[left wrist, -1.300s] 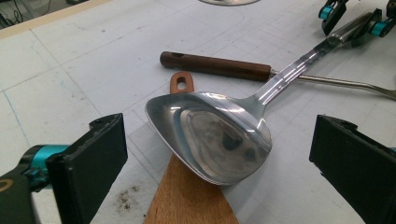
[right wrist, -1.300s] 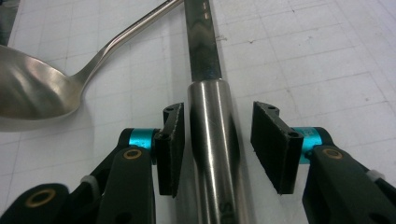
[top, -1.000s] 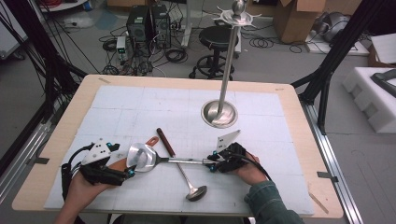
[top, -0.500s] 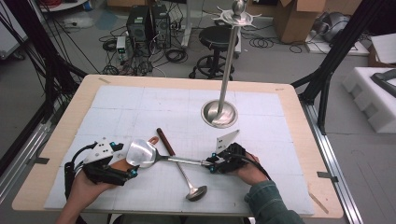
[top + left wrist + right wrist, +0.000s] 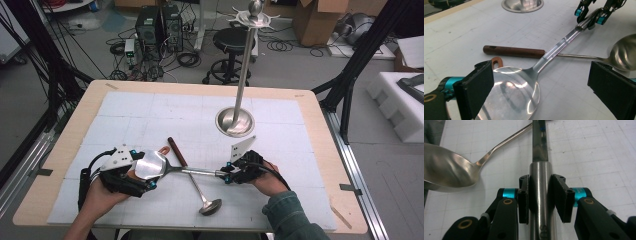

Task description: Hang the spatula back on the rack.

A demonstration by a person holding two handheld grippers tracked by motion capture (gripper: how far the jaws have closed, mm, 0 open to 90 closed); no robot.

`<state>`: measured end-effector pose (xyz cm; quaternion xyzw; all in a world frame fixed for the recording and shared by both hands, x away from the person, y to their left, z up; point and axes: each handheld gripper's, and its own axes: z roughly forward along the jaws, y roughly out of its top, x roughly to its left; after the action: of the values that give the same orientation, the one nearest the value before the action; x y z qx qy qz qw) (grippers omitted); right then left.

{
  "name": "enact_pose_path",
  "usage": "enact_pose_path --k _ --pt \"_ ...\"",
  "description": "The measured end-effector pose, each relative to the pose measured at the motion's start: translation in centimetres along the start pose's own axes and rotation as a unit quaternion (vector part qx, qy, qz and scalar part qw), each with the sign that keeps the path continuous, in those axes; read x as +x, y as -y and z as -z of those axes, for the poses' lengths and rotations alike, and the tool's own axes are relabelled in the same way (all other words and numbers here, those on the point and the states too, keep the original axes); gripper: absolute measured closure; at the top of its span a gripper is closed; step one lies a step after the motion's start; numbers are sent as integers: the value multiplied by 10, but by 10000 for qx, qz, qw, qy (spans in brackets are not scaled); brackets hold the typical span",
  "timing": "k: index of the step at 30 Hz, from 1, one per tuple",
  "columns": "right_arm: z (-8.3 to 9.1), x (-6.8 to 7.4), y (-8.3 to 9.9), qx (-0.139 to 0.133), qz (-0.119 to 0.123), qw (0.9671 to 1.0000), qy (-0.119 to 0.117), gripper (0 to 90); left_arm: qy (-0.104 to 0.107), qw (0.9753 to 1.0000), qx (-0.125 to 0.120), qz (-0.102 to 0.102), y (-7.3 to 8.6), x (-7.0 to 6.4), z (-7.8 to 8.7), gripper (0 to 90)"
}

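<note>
Left gripper [image 5: 142, 175]: fingers [image 5: 477, 86] wide open, straddling the bowl of the big steel spoon [image 5: 150, 165] but not touching it as far as the left gripper view shows. It holds nothing.

Spoon status: the bowl sits at the front-left of the bench [image 5: 65, 150], between the open left fingers. I can't tell whether the bowl rests on the mat or hangs just above it. Long axis runs roughly left-right across the bench, slightly toward the person at the right end. Bowl points left, hollow side up; handle end points right.

Under the spoon's shaft lies a ladle [image 5: 210, 206] with a brown wooden handle [image 5: 177, 151]. It runs diagonally, handle toward the back-left and cup toward the front edge. The two cross about mid-shaft.

Right gripper [image 5: 239, 172]: fingers [image 5: 524, 200] clamped on the spoon's round handle, one pad each side, grip near the handle's end. Solid hold per the right gripper view.

Behind, mid-bench: a steel stand [image 5: 235, 121] with a tall pole and hook ring on top, nothing hanging on it.

Progress, my read: one-sided pickup done, with the right side gripping. Left support of the bowl not yet made. Lift and any hanging on the stand are all still open, and so is the ladle, untouched.
</note>
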<state>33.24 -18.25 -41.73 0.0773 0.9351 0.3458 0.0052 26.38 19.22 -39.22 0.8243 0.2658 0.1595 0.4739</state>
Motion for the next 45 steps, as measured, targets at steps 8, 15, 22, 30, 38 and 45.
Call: enact_pose_path --k 8,15,22,30,38,45 --pt "5 1 -5 18 86 10000 -5 686 153 9999 14 -53 -6 -2 -9 78" --pt "9 3 -10 77 188 9998 28 686 275 9996 45 -64 -9 -2 -14 100" --pt "13 5 -14 172 271 9995 -7 687 493 9988 7 -73 -12 -4 -21 124" --pt "18 6 -20 264 362 9990 -45 687 687 9975 108 -115 -15 -6 -33 171" --pt "23 7 -29 337 472 9983 -80 688 979 9946 247 -227 -18 -10 -43 277" --pt "26 8 -36 408 590 9974 -79 689 1085 9932 301 -282 -19 -11 -51 321"
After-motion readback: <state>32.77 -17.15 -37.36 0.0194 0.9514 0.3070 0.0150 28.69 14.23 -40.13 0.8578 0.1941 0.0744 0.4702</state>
